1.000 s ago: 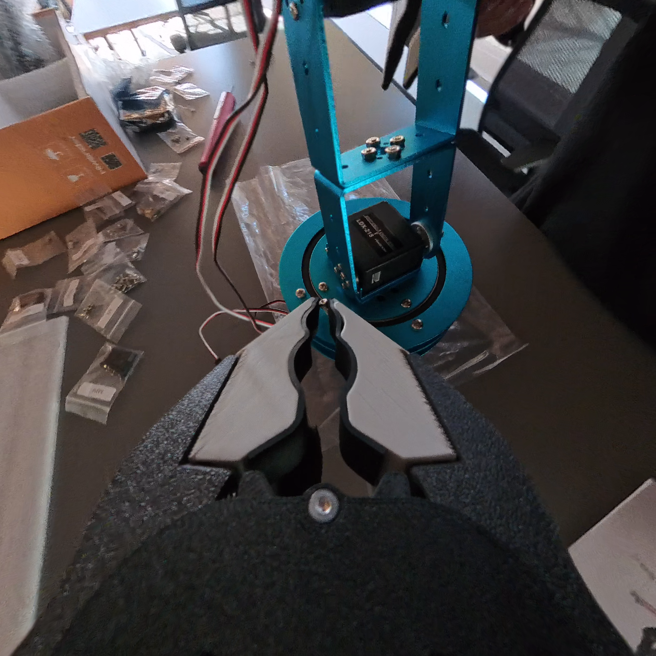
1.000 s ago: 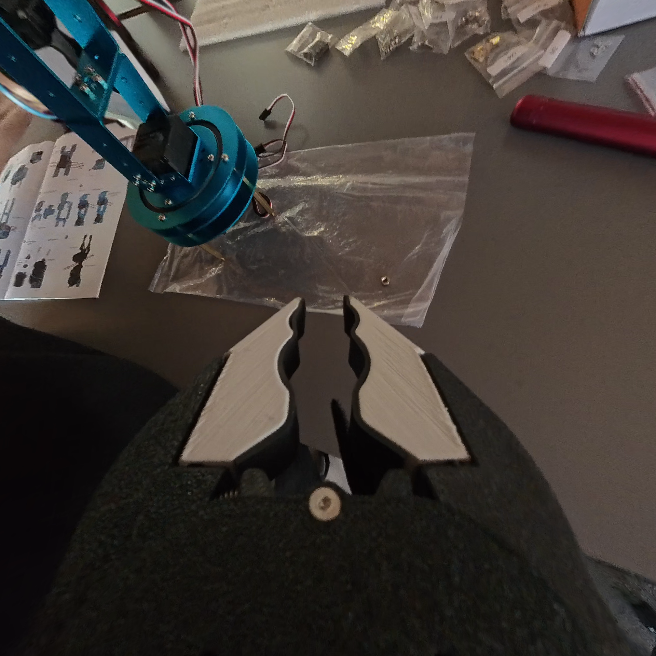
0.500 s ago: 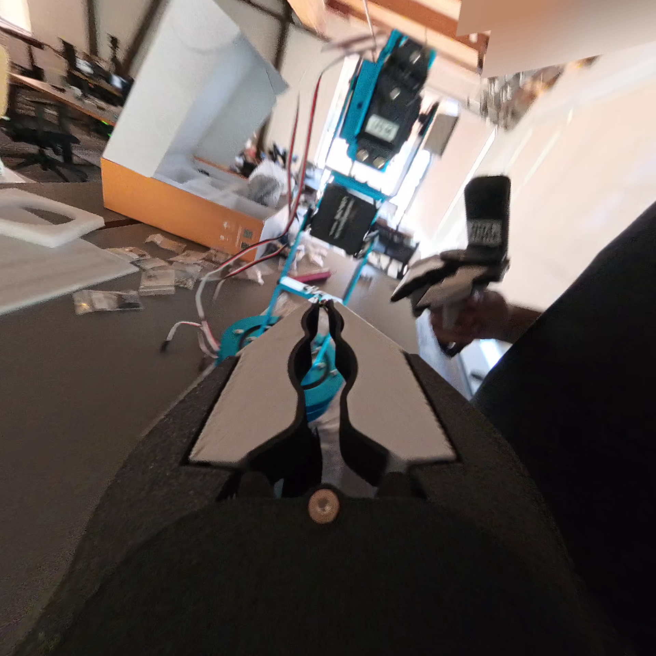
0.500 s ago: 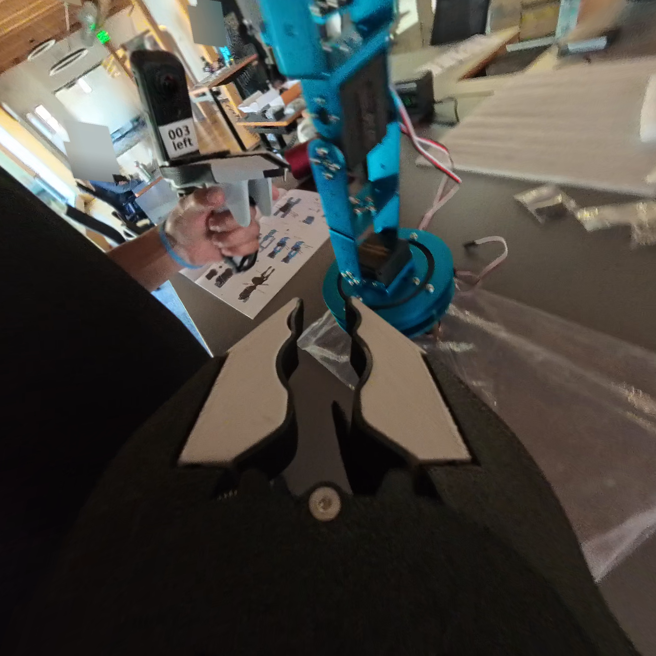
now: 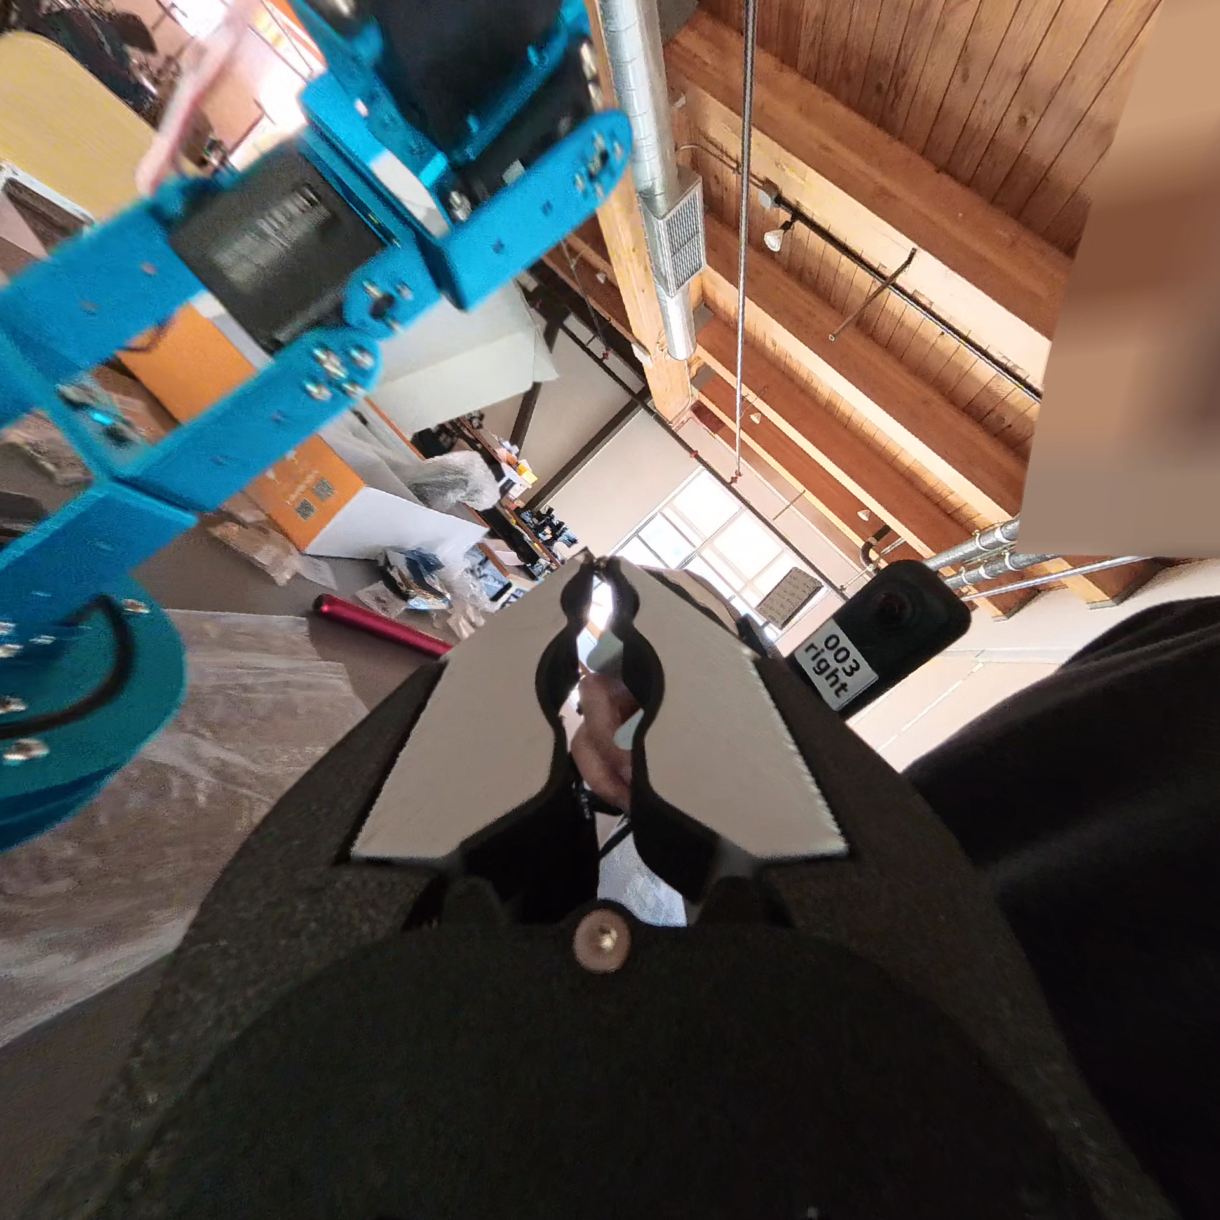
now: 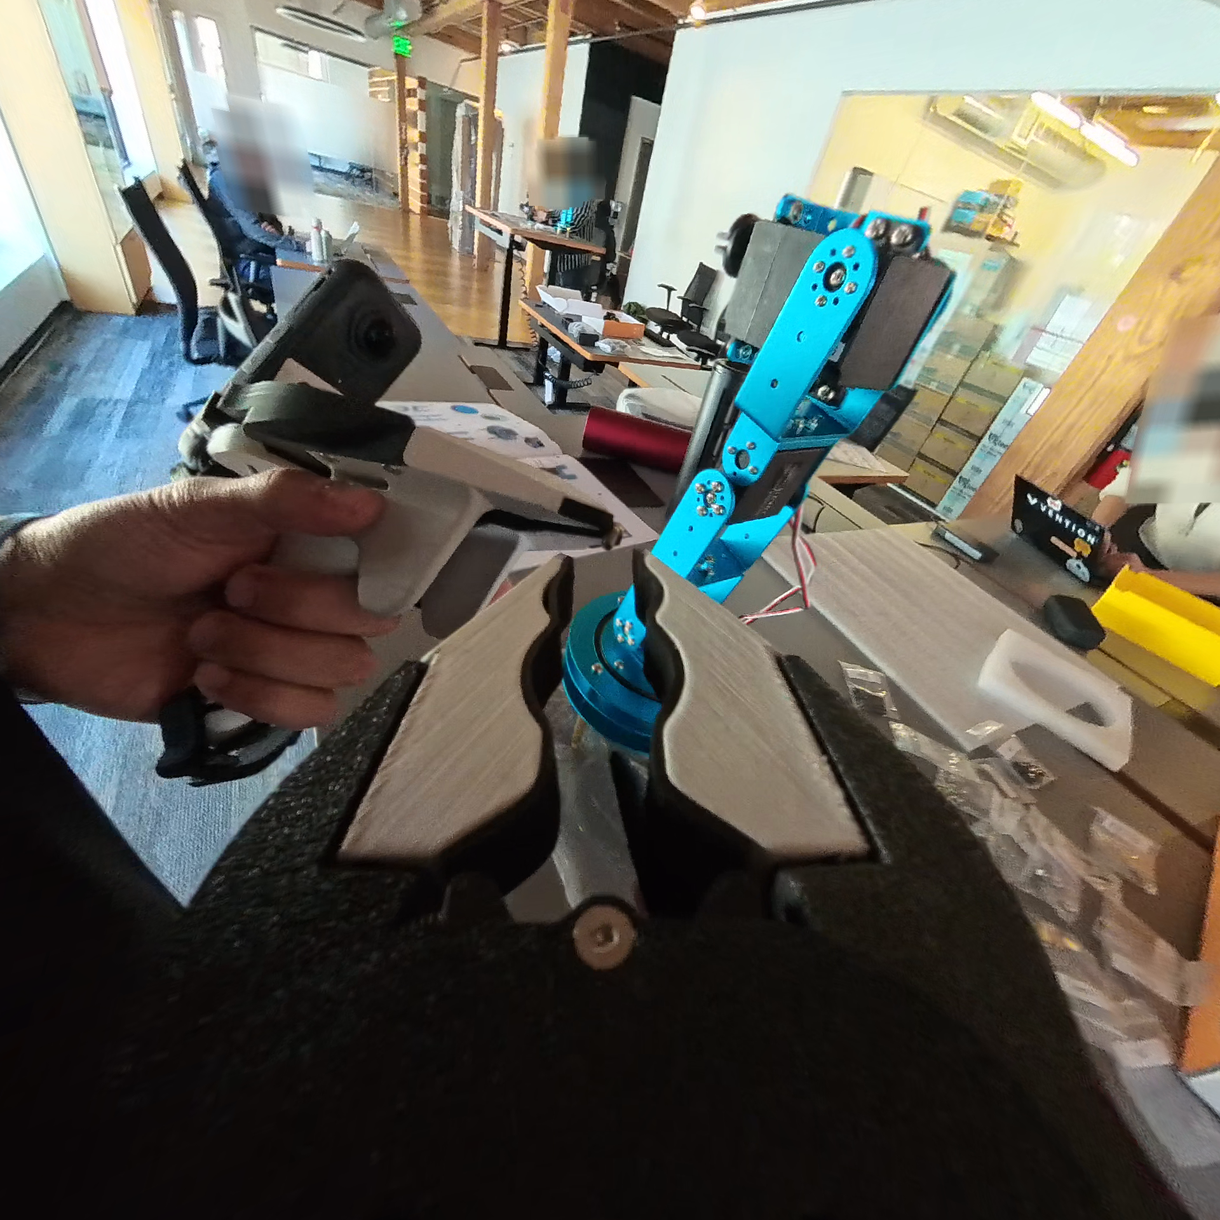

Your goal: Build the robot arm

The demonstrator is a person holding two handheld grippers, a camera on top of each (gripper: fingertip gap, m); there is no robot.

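Trouble, if any comes, would likely start with the small metal fastener (image 6: pixel 616 538). It is pinched only at the very tips of the left tongs (image 5: pixel 597 564), held up in the air above the counter (image 5: pixel 231 568). To my eye a slight easing of the grip or a knock could send it down among the clutter, where it would be hard to find. It is a tiny, dull, silvery speck, too small to say whether it is a screw or a nut.

Just beside it, the right tongs (image 6: pixel 602 561) stand a little apart and hold nothing. Their tips are close enough to the left pair that a bump seems possible.

Behind both rises the blue arm (image 6: pixel 759 422), a jointed metal frame with black servo blocks. It leans from its round base (image 6: pixel 610 680), which sits partly on a clear plastic bag (image 5: pixel 198 693).

Farther along the counter lie a red tube (image 5: pixel 376 624), an orange box (image 5: pixel 310 482) and small parts packets (image 6: pixel 1056 891) toward the right edge. A hand (image 6: pixel 165 594) grips the left tool's handle.
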